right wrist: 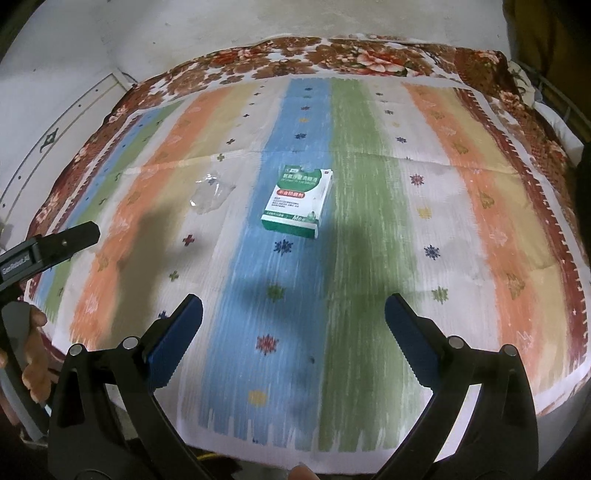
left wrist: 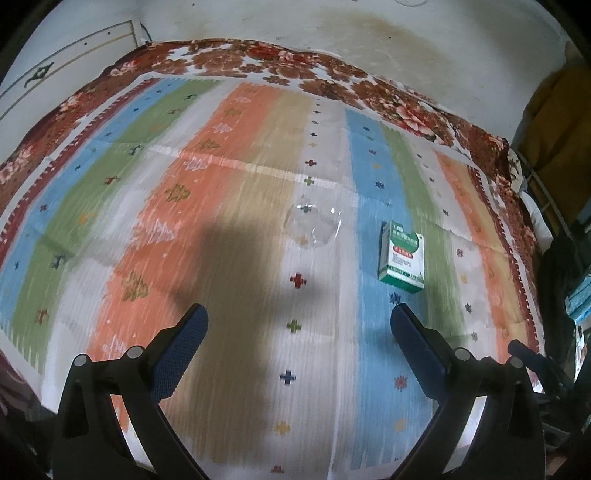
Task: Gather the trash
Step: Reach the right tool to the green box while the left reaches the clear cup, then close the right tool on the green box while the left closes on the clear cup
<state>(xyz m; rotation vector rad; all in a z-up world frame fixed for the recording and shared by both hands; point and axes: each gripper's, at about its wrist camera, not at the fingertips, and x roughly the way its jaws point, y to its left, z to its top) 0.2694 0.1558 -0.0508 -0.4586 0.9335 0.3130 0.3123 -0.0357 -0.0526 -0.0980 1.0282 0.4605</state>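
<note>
Trash first: a green-and-white carton (left wrist: 402,256) lies flat on the striped cloth (left wrist: 236,229), on the blue stripe, at about one o'clock from the left gripper (left wrist: 299,321). Beside it, at the carton's nine o'clock and a little apart, sits a scrap of clear plastic (left wrist: 313,227), so transparent that only its glints and a faint outline mark it; its true shape is hard to make out. Left gripper's jaws are spread wide with nothing between them, hovering over the cloth well short of both pieces.

Over to the right wrist view: the carton (right wrist: 298,203) sits at twelve o'clock from the right gripper (right wrist: 293,314), and the printing on its face is too small to read. The clear plastic (right wrist: 211,194) shows at eleven o'clock, again little more than a shimmer. Right jaws are released too, wide apart and holding nothing.

At nine o'clock in that view the left gripper (right wrist: 55,247) pokes in from the edge, mostly cut off, with fingers of the person's hand (right wrist: 35,354) partly hidden behind the tool. Dark shadows fall across the cloth between grippers and trash. A flowered blanket (right wrist: 332,55) peeks out around the cloth's edges, and the stained wall (left wrist: 332,33) rises behind. The frame's right edge in the left view is dark and unclear.
</note>
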